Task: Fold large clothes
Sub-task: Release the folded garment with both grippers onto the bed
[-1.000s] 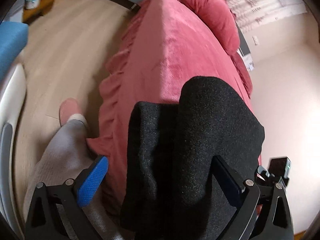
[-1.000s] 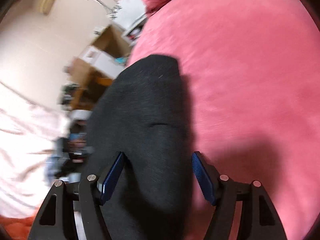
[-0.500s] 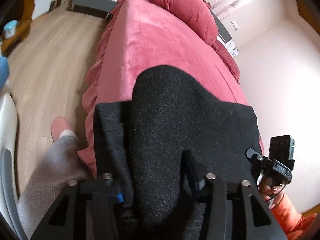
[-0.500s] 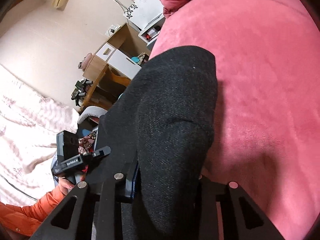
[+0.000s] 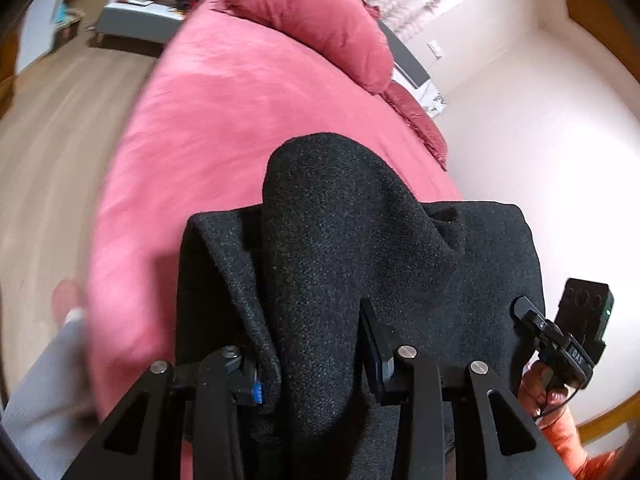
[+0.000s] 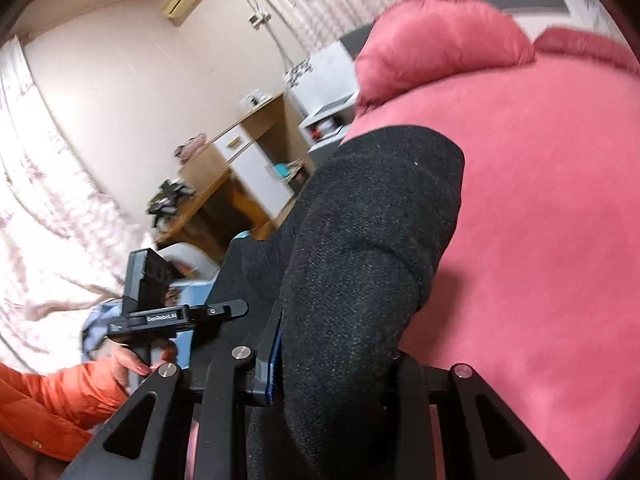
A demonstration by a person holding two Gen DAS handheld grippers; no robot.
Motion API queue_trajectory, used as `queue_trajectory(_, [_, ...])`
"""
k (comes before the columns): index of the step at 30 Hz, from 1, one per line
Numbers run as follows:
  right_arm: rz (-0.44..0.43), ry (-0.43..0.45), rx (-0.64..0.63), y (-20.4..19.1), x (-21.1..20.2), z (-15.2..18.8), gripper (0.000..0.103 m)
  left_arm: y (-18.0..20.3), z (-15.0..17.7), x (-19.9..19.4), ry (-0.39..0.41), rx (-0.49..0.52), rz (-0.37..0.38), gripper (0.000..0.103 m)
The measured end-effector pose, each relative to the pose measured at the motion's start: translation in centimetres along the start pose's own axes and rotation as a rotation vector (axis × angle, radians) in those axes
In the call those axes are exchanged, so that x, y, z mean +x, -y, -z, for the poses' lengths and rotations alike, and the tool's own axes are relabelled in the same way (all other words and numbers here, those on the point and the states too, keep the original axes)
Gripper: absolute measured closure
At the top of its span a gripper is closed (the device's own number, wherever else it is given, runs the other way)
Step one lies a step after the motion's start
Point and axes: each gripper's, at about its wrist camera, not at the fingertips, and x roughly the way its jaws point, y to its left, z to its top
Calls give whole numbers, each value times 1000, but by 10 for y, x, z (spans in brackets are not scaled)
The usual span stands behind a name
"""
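A thick black woollen garment [image 5: 340, 240] is lifted above the pink bed [image 5: 224, 128]. My left gripper [image 5: 314, 364] has a bunched fold of it between its blue pads, which press on the cloth as the jaws keep closing. The rest hangs wide to the right. In the right wrist view the same black garment [image 6: 372, 220] bulges up between the fingers of my right gripper [image 6: 336, 364], shut on another fold. Both grippers hold the garment along its near edge, side by side. The cloth hides the fingertips.
Pink pillows [image 5: 320, 28] lie at the bed's head. Wooden floor [image 5: 48, 160] runs along the bed's left side, with a grey-trousered leg [image 5: 44, 392] near it. A wooden desk [image 6: 240, 168] stands by the wall. A hand in an orange sleeve [image 6: 132, 364] holds the other gripper's handle.
Both grippers went from wide open around the garment to shut on its folds. They then rose, lifting the garment's near edge off the bed.
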Motion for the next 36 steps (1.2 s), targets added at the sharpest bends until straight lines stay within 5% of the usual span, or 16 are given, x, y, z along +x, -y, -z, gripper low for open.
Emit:
queue_trajectory(5, [97,120,-34,53,-25,-40,76,52,-58,65,24,75,8,65])
queue_trajectory(8, [181,168,5,105,-27,-60,73,80,-85,117,9,129,-41,65])
queue_trajectory(10, [287,171,50,146,-16,-65,61,90,-94,160,-27,171,-129,61])
queue_trajectory(12, [377,107,139,187,2,-62,56,90,-94,191,-51,205,-239,47])
queue_trajectory(14, [394,9,298,236,23,-47,49,89,-91,194,-12,244,-253,34])
queue_trajectory(16, [307,90,380,252,13,-35,40,84,-87,190,6,283,-292,19])
queue_trajectory(19, [407,119,391,247,-10,-29,30,69,-83,170,7,254,-271,17])
queue_trajectory(23, [610,182,256,190,-45,-21,31,74,-62,120,150,255,-308,22])
queue_trajectory(25, [609,230,143,147,-52,-14,31,86,-44,109,184,311,-332,18])
queue_trajectory(28, [603,228,35,98,-41,3,31,97,-16,127,112,438,-452,17])
queue_trajectory(32, [678,51,210,118,-15,36,31,91,19,104,121,417,-475,18])
queue_trajectory(36, [659,79,353,114,-41,63,31,85,59,71,77,341,-448,16])
